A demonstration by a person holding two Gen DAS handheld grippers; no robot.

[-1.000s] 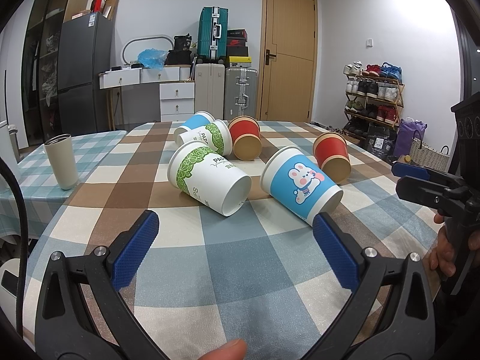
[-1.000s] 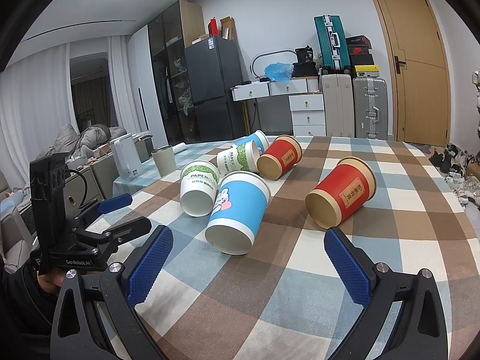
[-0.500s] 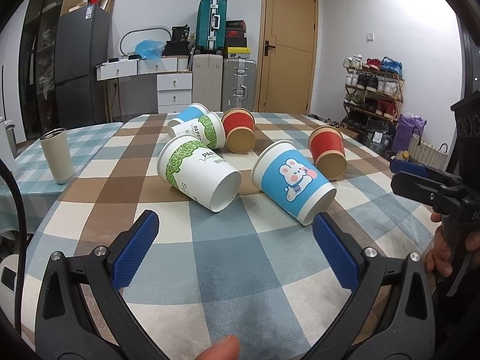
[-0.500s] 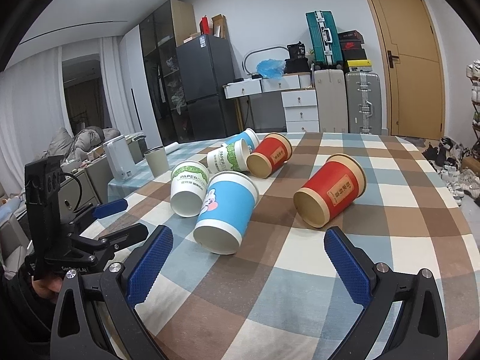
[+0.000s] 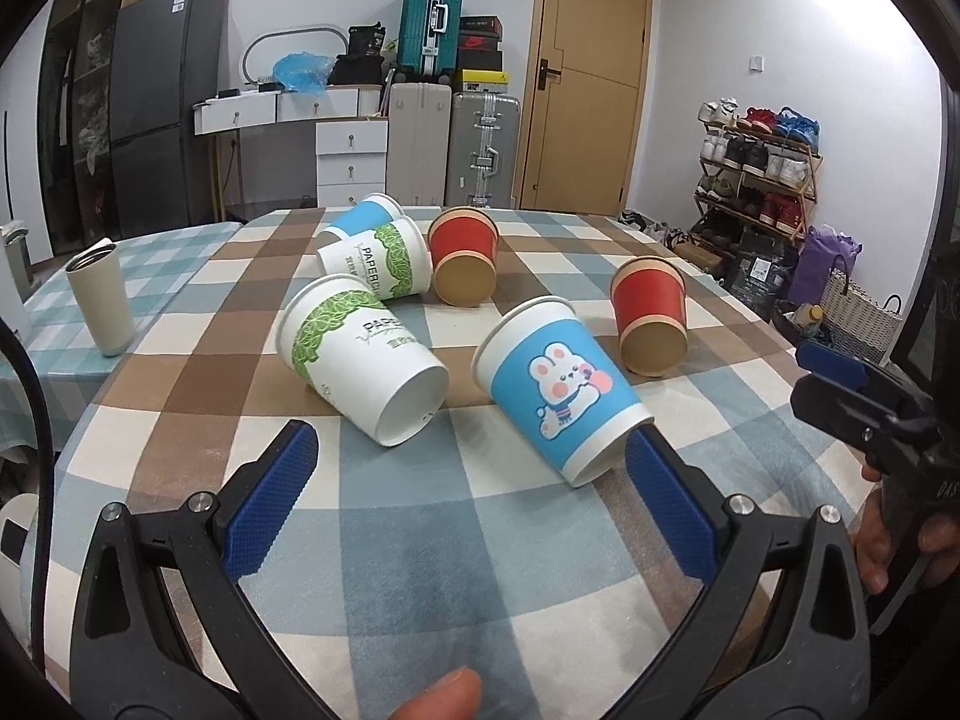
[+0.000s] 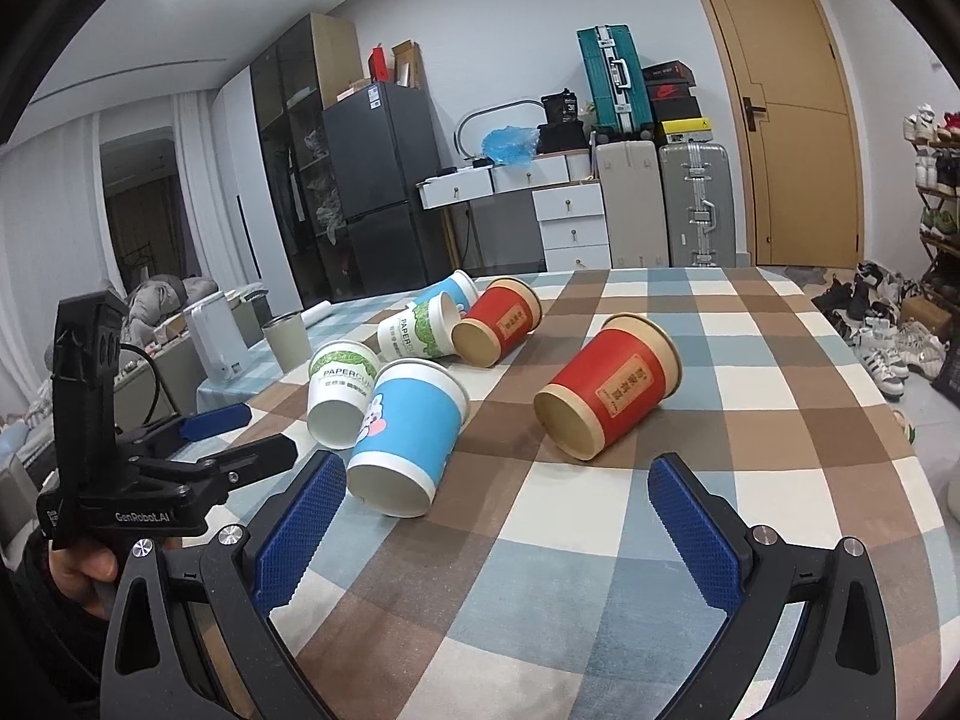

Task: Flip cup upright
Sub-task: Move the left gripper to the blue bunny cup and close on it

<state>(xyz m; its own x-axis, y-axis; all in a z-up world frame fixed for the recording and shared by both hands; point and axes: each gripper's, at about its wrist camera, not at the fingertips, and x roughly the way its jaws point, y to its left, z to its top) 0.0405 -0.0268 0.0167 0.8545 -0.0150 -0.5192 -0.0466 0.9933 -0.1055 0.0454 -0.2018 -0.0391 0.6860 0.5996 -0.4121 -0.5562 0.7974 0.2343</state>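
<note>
Several paper cups lie on their sides on a checked tablecloth [image 5: 420, 540]. Nearest are a blue rabbit cup [image 5: 558, 390], also in the right wrist view [image 6: 408, 426], and a white cup with green leaves [image 5: 360, 360]. A red cup [image 5: 651, 318] lies to the right, shown closer in the right wrist view [image 6: 606, 384]. Behind them lie another red cup [image 5: 465, 255], a green-leaf cup [image 5: 378, 261] and a blue cup [image 5: 360, 219]. My left gripper [image 5: 468, 492] is open and empty just short of the near cups. My right gripper [image 6: 498, 522] is open and empty before the rabbit cup and the red cup.
A grey tumbler [image 5: 102, 297] stands upright on a second table at the left. Suitcases [image 5: 432, 30], drawers and a door [image 5: 594, 72] line the far wall. A shoe rack [image 5: 756, 174] stands right of the table. Each gripper shows in the other's view, the left one in the right wrist view [image 6: 180, 456].
Both grippers have edged closer to the cups and tilted slightly, so the cups sit nearer the open jaws. No cup has moved.
</note>
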